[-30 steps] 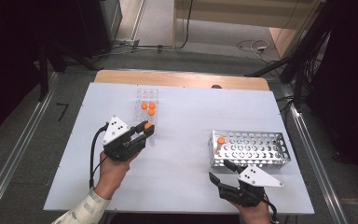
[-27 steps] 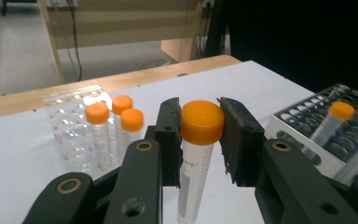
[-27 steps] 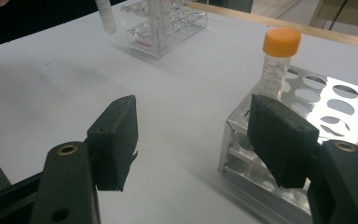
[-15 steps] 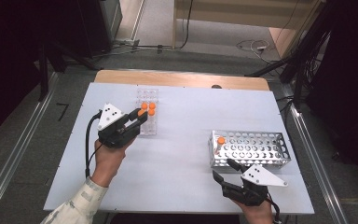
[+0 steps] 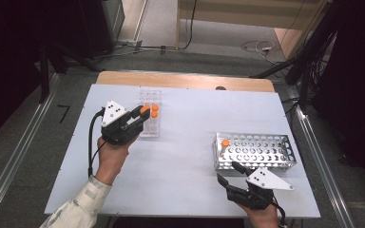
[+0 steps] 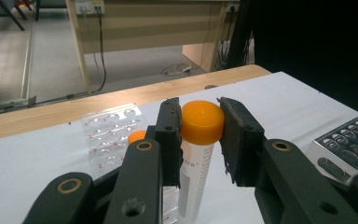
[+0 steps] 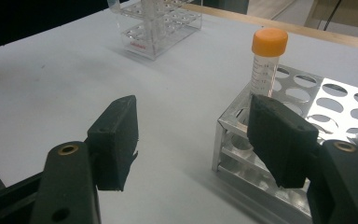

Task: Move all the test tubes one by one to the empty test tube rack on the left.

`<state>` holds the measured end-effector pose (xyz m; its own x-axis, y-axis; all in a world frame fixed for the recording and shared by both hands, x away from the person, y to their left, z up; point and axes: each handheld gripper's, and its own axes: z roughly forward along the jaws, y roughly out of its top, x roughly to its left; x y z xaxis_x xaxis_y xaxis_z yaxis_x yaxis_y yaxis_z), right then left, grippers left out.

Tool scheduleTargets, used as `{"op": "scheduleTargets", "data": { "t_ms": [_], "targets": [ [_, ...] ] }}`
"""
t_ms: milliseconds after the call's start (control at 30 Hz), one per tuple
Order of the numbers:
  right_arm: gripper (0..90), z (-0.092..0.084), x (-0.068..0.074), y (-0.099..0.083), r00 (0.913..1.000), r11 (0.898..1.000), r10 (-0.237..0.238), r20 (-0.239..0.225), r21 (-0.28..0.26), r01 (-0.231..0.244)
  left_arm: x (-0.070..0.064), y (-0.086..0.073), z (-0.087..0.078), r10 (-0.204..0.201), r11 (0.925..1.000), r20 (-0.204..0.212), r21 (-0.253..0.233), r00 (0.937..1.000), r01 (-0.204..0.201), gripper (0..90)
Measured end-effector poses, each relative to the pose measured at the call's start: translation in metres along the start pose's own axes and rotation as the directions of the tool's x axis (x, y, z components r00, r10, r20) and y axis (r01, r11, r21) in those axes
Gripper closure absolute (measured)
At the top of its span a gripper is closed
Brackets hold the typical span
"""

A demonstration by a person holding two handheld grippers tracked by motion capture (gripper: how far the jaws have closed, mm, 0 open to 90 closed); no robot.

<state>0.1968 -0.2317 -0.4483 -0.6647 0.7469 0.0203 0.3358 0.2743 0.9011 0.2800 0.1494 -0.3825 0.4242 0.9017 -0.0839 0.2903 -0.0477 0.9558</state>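
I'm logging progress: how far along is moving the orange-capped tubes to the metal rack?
Done: one tube stands in the metal rack. In hand: the left tongs grip a second tube. Left: two tubes wait in the clear rack; the right tongs hang open.

Shiny perforated metal rack, clear plastic rack

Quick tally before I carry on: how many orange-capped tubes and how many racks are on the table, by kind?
Orange-capped clear plastic tubes: 4 (one held, two in the clear rack, one in the metal rack)
Clear plastic tube rack: 1
Perforated metal tube rack: 1
Total: 6
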Motion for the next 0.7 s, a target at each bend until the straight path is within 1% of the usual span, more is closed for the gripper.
{"op": "scheduleTargets", "data": {
  "t_ms": [333, 567, 700],
  "targets": [
    [32.3, -0.001, 0.0, 0.0, 1.0, 1.0, 0.0, 0.003, -0.004, 0.0, 0.005, 0.002, 0.007, -0.009, 0.9999, -0.017, 0.009, 0.9998, 0.009, 70.0],
    [32.3, 0.0, -0.002, -0.001, 1.0, 1.0, 0.003, 0.009, -0.001, -0.003, 0.006, 0.003, 0.01, -0.007, 0.9998, -0.023, 0.016, 0.9997, 0.007, 70.0],
    [32.3, 0.0, -0.002, -0.001, 0.9999, 1.0, 0.0, 0.011, -0.002, 0.0, 0.006, 0.005, 0.012, -0.007, 0.9999, -0.028, 0.012, 0.9996, 0.007, 70.0]
  ]
}}
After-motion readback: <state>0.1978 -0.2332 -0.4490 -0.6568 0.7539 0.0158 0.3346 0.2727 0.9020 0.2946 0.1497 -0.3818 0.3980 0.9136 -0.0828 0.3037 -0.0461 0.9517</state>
